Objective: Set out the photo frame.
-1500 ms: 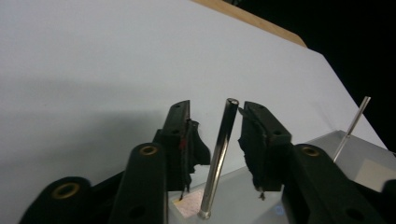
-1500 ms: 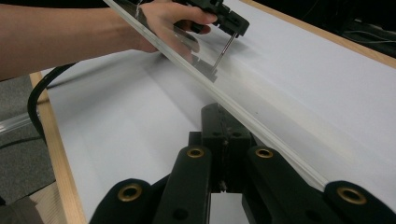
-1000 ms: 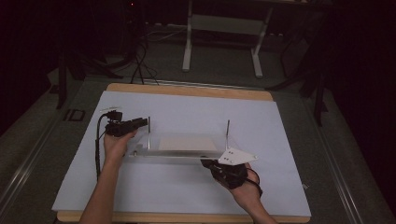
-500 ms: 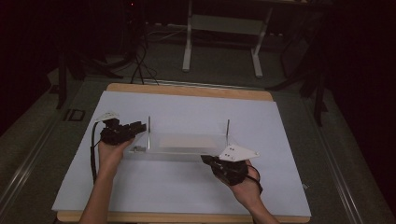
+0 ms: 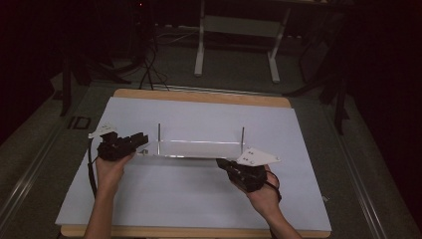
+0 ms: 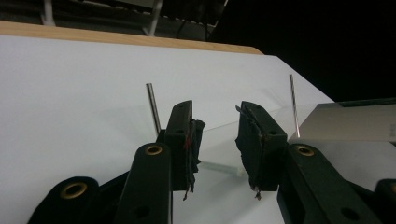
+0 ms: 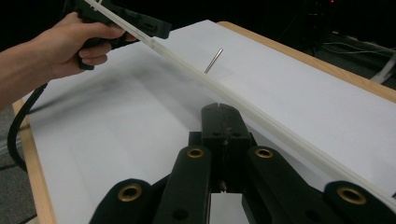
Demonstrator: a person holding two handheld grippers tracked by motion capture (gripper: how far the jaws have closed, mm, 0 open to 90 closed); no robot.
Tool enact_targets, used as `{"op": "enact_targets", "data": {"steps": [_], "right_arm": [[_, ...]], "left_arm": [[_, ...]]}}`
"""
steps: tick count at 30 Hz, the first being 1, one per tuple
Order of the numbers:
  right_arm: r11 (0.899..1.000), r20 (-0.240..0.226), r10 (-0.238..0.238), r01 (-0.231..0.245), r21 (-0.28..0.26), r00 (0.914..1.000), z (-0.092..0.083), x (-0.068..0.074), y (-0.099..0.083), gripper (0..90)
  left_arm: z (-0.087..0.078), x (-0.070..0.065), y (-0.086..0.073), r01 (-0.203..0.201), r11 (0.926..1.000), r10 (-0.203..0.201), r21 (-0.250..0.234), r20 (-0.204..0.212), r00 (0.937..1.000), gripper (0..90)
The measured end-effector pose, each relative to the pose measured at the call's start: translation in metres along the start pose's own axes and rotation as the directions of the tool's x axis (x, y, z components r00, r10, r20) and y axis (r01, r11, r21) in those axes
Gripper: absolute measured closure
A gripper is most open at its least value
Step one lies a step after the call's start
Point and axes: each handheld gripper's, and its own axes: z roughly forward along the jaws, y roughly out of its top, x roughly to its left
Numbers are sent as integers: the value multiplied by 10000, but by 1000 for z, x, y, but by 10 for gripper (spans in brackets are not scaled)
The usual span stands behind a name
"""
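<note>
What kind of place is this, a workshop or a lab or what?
Probably a lab or recording bench: a wooden table under a white sheet in a dark room, cables on the floor, a metal stand behind, and a clear plate with two upright pins.

A: Where is room around the clear plate (image 5: pixel 199 148)?
B: The white sheet (image 5: pixel 199 199) lies bare before and behind it. Two upright pins (image 5: pixel 158 132) at its ends block passage.
</note>
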Motion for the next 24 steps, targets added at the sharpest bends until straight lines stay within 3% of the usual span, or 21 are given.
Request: {"op": "enact_targets", "data": {"steps": [9, 13, 15, 24], "right_arm": [[9997, 95, 127, -125, -201, 9999, -1, -4, 8, 900], [9997, 107, 132, -130, -209, 9999, 0, -7, 12, 900], [9996, 108, 161, -159, -213, 9998, 0, -8, 13, 900], [9985, 15, 366, -365, -405, 9993, 0, -15, 22, 900]], "left_arm": [[-12, -6, 4, -542, 9985, 542, -41, -86, 9985, 657], [-16, -7, 1, -563, 9984, 561, -95, -233, 9982, 604], [-18, -6, -1, -460, 9988, 459, -180, -86, 9989, 597], [-18, -7, -7, -778, 9969, 778, -119, 9, 9970, 512]]}}
